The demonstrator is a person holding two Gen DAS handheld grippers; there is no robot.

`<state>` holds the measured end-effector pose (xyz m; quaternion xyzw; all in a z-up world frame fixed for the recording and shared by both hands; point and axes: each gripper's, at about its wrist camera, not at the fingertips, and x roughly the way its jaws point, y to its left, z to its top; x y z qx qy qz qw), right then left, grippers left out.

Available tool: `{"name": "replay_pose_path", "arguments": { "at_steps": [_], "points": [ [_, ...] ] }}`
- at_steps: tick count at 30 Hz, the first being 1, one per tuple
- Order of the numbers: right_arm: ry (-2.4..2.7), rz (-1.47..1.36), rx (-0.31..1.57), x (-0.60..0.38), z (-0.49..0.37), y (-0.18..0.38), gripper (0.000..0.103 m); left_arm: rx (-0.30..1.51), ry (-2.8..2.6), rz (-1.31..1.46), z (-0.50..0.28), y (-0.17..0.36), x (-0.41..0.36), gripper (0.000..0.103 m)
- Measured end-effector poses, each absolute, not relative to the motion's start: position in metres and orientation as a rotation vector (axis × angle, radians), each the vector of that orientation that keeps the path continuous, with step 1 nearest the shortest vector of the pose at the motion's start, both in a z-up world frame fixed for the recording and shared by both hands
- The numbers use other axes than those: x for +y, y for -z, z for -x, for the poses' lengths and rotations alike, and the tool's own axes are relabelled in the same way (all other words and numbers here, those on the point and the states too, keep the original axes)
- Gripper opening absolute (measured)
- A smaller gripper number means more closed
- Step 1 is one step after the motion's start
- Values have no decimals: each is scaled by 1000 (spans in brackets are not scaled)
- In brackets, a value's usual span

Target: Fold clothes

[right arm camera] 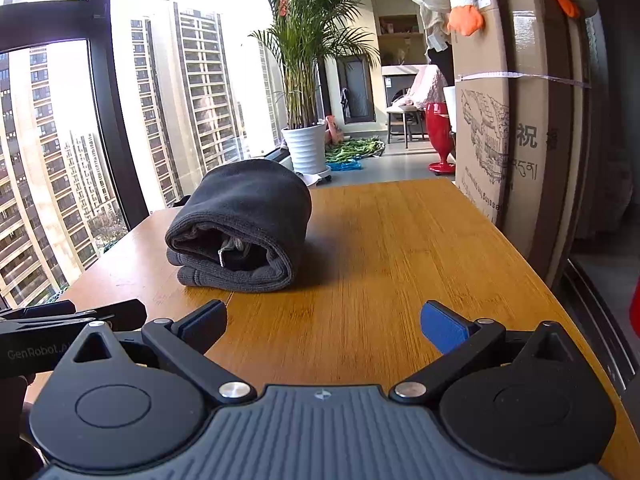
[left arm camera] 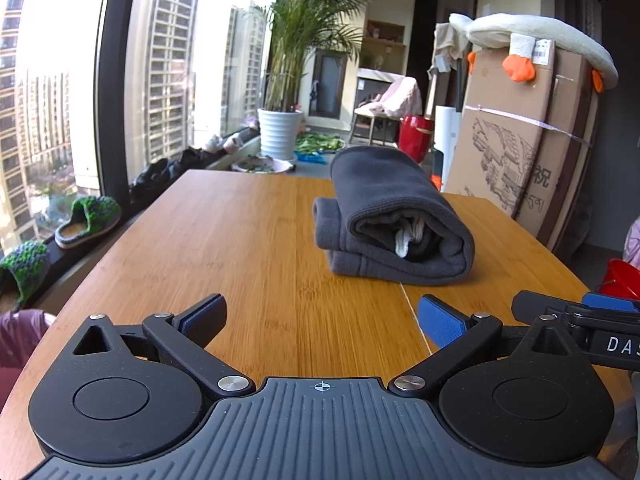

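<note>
Both tools stand with fingers spread wide and nothing between them: the left gripper (left arm camera: 322, 320) and the right gripper (right arm camera: 324, 322) hover low over the near part of the wooden table (left arm camera: 224, 240), side by side, each one's edge showing in the other's view. Ahead of both, apart from the fingers, lies the dark grey garment (left arm camera: 384, 216), folded into a thick rounded bundle that rests flat on the tabletop; no object stands between it and either tool. Soft fleece-like fabric wraps over itself, with a ribbed hem along the bottom layer, and a pale scrap of cloth shows inside the open end, too shadowed to identify. Blue pads (left arm camera: 440, 320) line the inner faces of the black fingers. Bamboo-grain boards with a thin seam form the tabletop. Right of the table leans a tall cardboard box (left arm camera: 520, 140) bound with a strap, a cream plush toy (left arm camera: 540, 36) with orange feet draped over its top. Beyond the far edge stands a palm in a ribbed white pot (left arm camera: 278, 132); a red stool (right arm camera: 440, 136) is behind. Knitted green slippers (left arm camera: 88, 216) rest on the window sill, the nearest one cut off by the frame
</note>
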<state>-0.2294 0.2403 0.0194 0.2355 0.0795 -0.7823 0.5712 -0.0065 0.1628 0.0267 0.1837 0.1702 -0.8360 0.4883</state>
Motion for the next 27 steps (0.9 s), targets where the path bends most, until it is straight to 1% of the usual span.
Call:
{"name": "replay_pose_path", "arguments": {
  "at_steps": [8,22,27],
  "points": [
    [1834,-535,196,237,233,-18,103,409,2069,-429,4,-27,164,103],
    [1836,-517,204,231,244,-15,103,323,2075,-407,2,-31,169,103],
    [1836,-519,201,232,241,-12,103,347,2074,-405,-1,-30,166,103]
  ]
}}
